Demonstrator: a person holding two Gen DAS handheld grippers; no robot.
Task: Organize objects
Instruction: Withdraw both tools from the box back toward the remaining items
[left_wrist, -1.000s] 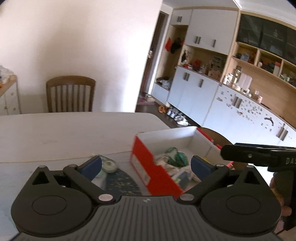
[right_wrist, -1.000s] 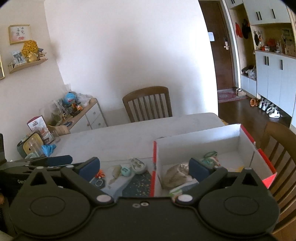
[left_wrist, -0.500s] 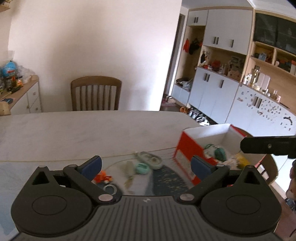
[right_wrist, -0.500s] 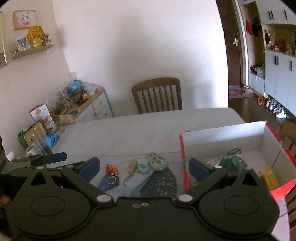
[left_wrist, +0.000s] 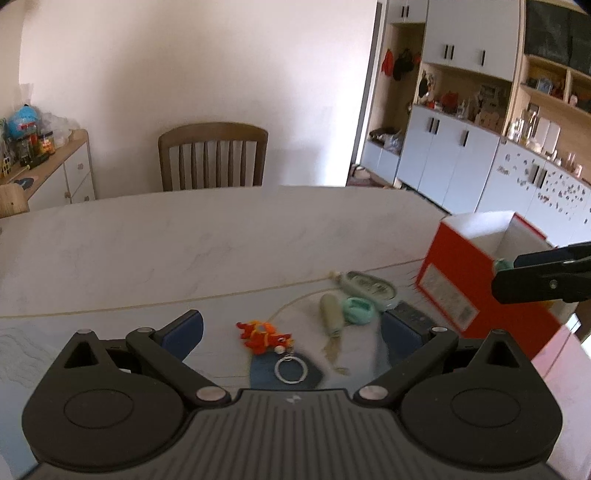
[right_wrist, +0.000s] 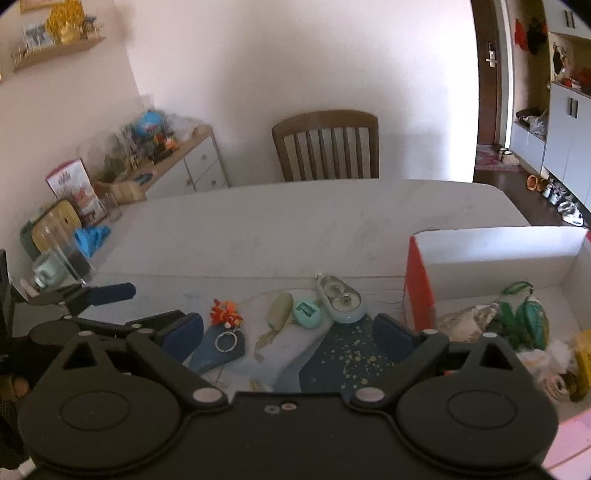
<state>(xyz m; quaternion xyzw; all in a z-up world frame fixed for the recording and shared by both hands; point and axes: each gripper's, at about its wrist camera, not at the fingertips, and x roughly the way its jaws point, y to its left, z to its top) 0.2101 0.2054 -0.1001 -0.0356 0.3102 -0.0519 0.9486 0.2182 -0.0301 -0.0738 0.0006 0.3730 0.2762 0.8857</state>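
Note:
Several small things lie on a blue-patterned mat (right_wrist: 347, 354): an orange keychain (left_wrist: 264, 334) with a metal ring (left_wrist: 290, 369), a beige oblong piece (left_wrist: 331, 314), a small teal item (left_wrist: 356, 311) and a pale green oval case (left_wrist: 365, 286). My left gripper (left_wrist: 291, 328) hangs open just above the keychain and touches nothing. My right gripper (right_wrist: 288, 332) is also over these things; its jaws are closing and nothing is pressed between them. A red box with white inside (right_wrist: 417, 284) stands to the right and holds green items (right_wrist: 524, 317) and other bits.
The white marble table (left_wrist: 221, 240) stretches away behind the mat. A wooden chair (left_wrist: 212, 157) stands at its far side. A sideboard with clutter (right_wrist: 177, 162) and a glass and mug (right_wrist: 48, 269) are on the left. Cabinets (left_wrist: 461, 158) line the right wall.
Both grippers have swung left and lower. The red box has slid from the middle to the right of both views, and the keychain and other small things now lie between the fingers.

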